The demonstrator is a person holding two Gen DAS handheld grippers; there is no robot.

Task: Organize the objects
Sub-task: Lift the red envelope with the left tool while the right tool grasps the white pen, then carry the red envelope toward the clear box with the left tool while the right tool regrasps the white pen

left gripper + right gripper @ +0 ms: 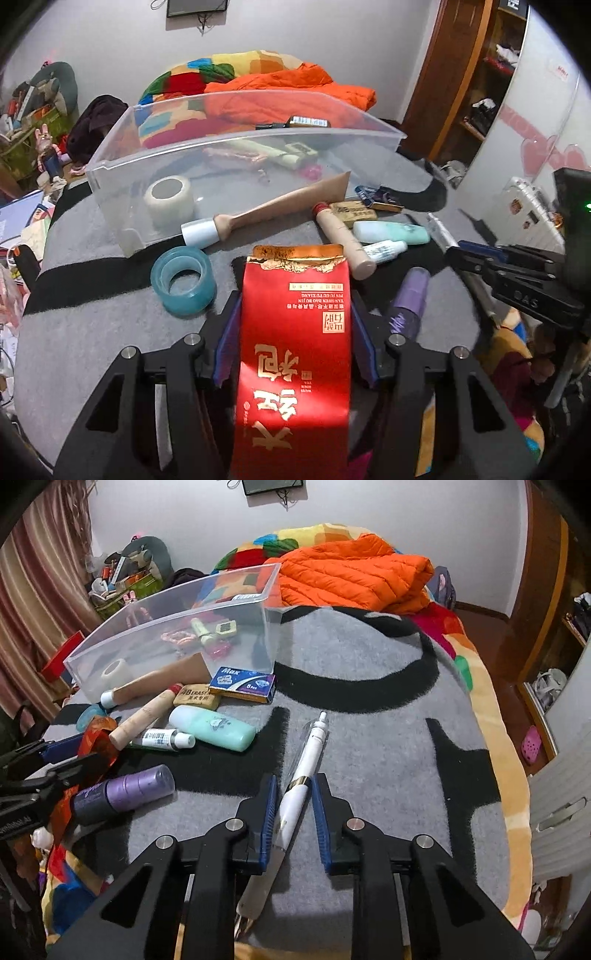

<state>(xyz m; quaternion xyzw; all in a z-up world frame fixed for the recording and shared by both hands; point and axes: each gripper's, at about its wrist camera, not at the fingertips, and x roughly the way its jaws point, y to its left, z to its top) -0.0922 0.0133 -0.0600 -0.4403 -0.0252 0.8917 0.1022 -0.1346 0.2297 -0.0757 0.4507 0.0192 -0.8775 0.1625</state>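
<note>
My left gripper (293,299) is shut on a red tea packet (295,332) with gold characters, held above the grey blanket. My right gripper (293,786) is around a white pen (303,775); its blue pads stand close on both sides, and I cannot tell if they touch it. The clear plastic bin (207,147) stands ahead with a white tape roll (170,199) and small items inside. It also shows in the right wrist view (269,627). The right gripper shows at the right of the left wrist view (454,254).
On the blanket lie a blue tape roll (183,280), a beige tube (266,214), a cylinder stick (345,240), a mint bottle (212,727), a purple bottle (125,794), an eraser (195,699) and a blue Max box (243,683). An orange jacket (351,576) lies behind.
</note>
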